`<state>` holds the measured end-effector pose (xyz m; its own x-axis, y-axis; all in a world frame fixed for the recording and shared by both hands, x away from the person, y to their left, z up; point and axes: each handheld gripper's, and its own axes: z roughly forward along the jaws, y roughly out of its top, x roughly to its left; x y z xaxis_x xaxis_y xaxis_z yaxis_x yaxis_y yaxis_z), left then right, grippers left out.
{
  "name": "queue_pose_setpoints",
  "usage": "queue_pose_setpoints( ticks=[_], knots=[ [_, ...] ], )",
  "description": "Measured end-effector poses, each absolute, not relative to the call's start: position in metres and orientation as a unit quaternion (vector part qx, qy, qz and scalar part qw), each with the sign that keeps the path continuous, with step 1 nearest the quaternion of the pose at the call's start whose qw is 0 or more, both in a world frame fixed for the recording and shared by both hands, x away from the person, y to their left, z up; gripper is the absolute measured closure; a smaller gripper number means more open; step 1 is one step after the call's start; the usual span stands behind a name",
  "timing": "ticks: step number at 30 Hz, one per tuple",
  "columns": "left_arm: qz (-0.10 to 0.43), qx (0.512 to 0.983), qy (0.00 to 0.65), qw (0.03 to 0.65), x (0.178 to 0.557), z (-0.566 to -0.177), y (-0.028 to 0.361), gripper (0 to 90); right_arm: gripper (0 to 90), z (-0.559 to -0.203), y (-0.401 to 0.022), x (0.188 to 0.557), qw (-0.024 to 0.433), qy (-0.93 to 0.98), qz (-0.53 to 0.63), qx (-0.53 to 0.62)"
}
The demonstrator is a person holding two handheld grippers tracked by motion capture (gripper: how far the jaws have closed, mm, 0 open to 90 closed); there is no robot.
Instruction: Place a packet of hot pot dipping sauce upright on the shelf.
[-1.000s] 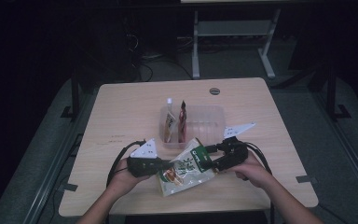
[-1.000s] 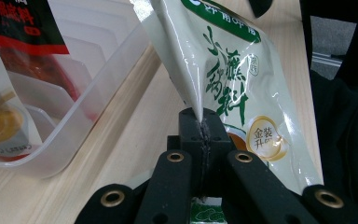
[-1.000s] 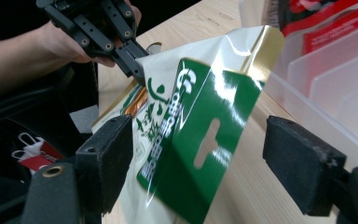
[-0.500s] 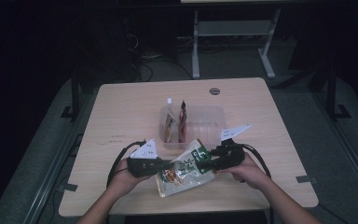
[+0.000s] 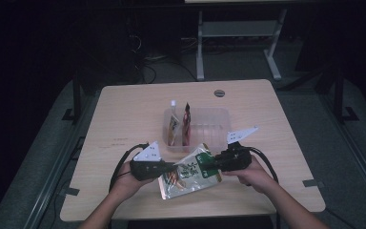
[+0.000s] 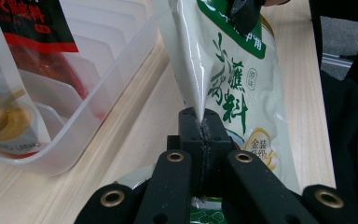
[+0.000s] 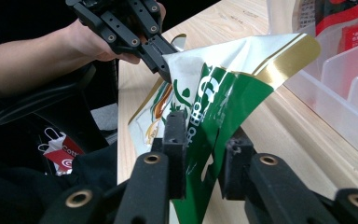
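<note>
Your left gripper (image 6: 200, 128) pinches the seasoning pouch (image 5: 190, 174) (near the tabletop's front edge); your right gripper (image 7: 204, 154) has just been closing around its green top, binning remains.

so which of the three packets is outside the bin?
The green-and-white packet, held above the table between the left gripper and right gripper. The red packet and the yellow one stand upright in the clear bin.
</note>
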<state>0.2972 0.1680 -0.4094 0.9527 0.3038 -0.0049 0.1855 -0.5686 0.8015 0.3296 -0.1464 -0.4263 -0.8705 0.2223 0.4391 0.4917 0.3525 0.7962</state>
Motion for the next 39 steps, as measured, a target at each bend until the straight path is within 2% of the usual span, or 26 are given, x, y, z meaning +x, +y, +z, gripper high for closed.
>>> queue_pose_setpoints(
  ticks=[7, 16, 18, 19, 20, 23, 27, 28, 29, 30, 31, 39],
  knots=[
    [0.067, 0.882, 0.140, 0.444, 0.298, -0.410, 0.168, 89.6, 87.6, -0.426, -0.147, 0.329, 0.121, -0.819, -0.521, -0.206],
    [0.067, 0.880, 0.145, 0.448, 0.299, -0.411, 0.167, 88.4, 89.9, -0.425, -0.149, 0.330, 0.127, -0.815, -0.527, -0.204],
    [0.073, 0.880, 0.149, 0.444, 0.298, -0.411, 0.166, 85.8, 90.0, -0.424, -0.150, 0.330, 0.129, -0.812, -0.532, -0.202],
    [0.072, 0.880, 0.151, 0.444, 0.298, -0.411, 0.166, 81.0, 90.0, -0.424, -0.149, 0.329, 0.128, -0.812, -0.534, -0.198],
    [0.071, 0.879, 0.154, 0.446, 0.299, -0.411, 0.166, 81.0, 90.0, -0.424, -0.149, 0.329, 0.128, -0.812, -0.534, -0.198],
    [0.074, 0.869, 0.165, 0.460, 0.298, -0.406, 0.171, 72.4, 90.0, -0.422, -0.150, 0.328, 0.128, -0.808, -0.542, -0.193],
    [0.088, 0.858, 0.178, 0.473, 0.297, -0.397, 0.179, 70.2, 90.0, -0.422, -0.151, 0.328, 0.126, -0.808, -0.541, -0.194],
    [0.087, 0.856, 0.179, 0.477, 0.297, -0.395, 0.182, 72.4, 90.0, -0.421, -0.152, 0.329, 0.129, -0.808, -0.541, -0.198],
    [0.085, 0.857, 0.178, 0.477, 0.296, -0.394, 0.185, 85.0, 90.0, -0.420, -0.154, 0.329, 0.129, -0.806, -0.543, -0.198],
    [0.084, 0.859, 0.175, 0.475, 0.296, -0.393, 0.186, 85.0, 90.0, -0.420, -0.154, 0.329, 0.129, -0.806, -0.543, -0.198],
    [0.079, 0.862, 0.177, 0.469, 0.296, -0.394, 0.185, 89.7, 90.0, -0.419, -0.154, 0.328, 0.131, -0.802, -0.550, -0.193],
    [0.075, 0.872, 0.170, 0.453, 0.298, -0.400, 0.162, 89.7, 90.0, -0.411, -0.153, 0.323, 0.135, -0.796, -0.563, -0.180]
  ],
)
